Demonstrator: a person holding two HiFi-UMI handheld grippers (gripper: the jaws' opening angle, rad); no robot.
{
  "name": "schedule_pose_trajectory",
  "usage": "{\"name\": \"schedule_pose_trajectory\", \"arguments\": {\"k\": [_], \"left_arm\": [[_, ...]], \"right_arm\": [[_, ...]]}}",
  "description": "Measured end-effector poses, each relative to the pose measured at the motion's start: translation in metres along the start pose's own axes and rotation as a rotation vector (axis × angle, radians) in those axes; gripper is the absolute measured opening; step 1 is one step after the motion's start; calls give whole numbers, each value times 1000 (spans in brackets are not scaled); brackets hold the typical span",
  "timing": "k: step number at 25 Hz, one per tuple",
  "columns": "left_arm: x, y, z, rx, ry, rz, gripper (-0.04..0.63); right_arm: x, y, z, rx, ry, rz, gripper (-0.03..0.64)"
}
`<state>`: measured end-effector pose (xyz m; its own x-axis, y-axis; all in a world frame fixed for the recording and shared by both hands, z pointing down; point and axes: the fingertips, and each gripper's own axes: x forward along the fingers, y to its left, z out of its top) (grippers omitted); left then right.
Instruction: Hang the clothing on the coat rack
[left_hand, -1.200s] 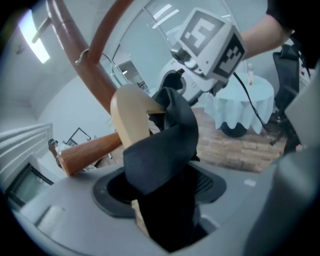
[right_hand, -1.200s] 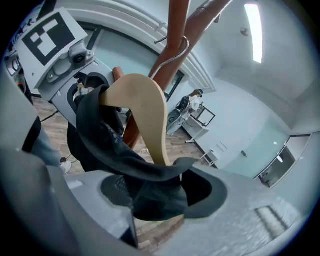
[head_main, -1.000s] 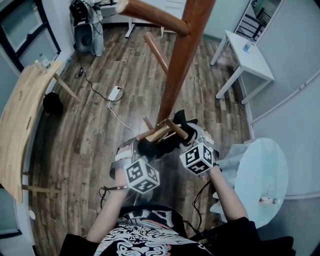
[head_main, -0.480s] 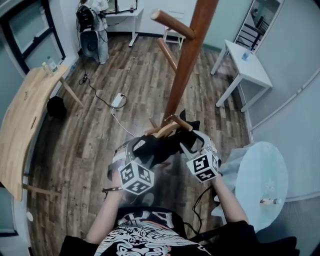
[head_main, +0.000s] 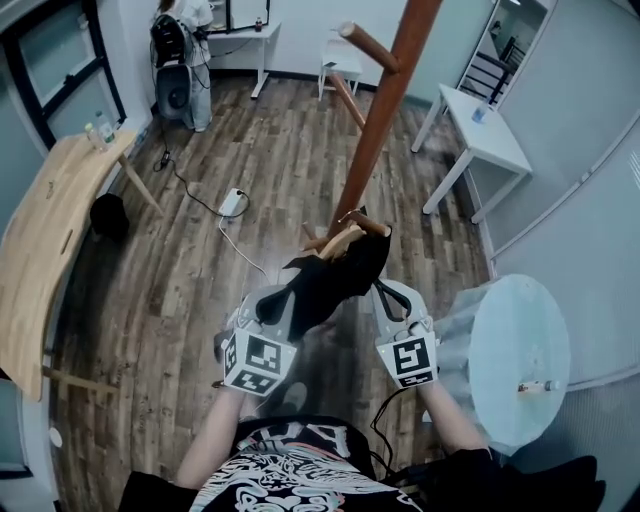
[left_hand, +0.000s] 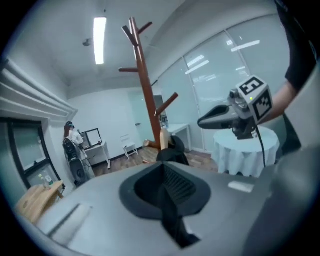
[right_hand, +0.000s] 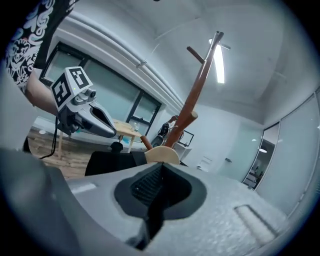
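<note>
Beside the reddish-brown wooden coat rack (head_main: 385, 110), the left gripper (head_main: 292, 297) and right gripper (head_main: 380, 292), jaws just closed, each pinch a soft black garment (head_main: 335, 275) on a pale wooden hanger (head_main: 338, 243).

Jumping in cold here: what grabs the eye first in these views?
The tall brown coat rack rises up the middle of the head view. Low against it hangs a black garment on a pale wooden hanger; a round white-clothed table stands at right.
</note>
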<state>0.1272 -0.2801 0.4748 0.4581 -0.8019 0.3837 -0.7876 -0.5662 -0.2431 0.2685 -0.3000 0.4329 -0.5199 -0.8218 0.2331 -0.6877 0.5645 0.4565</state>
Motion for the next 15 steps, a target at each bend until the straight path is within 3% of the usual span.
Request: {"name": "schedule_pose_trajectory", "arguments": {"k": [3, 8, 13, 15], "left_arm": [[-21, -11, -5, -31, -26, -28, -11], [-65, -28, -20, -18, -57, -41, -11], [-127, -49, -13, 89, -163, 28, -11], [-149, -61, -13, 93, -182, 38, -11]], "right_arm": [[-20, 16, 4, 15, 7, -17, 0], [-55, 45, 6, 69, 17, -42, 0], [-104, 77, 12, 142, 4, -84, 0], [-126, 91, 14, 146, 10, -100, 0]]}}
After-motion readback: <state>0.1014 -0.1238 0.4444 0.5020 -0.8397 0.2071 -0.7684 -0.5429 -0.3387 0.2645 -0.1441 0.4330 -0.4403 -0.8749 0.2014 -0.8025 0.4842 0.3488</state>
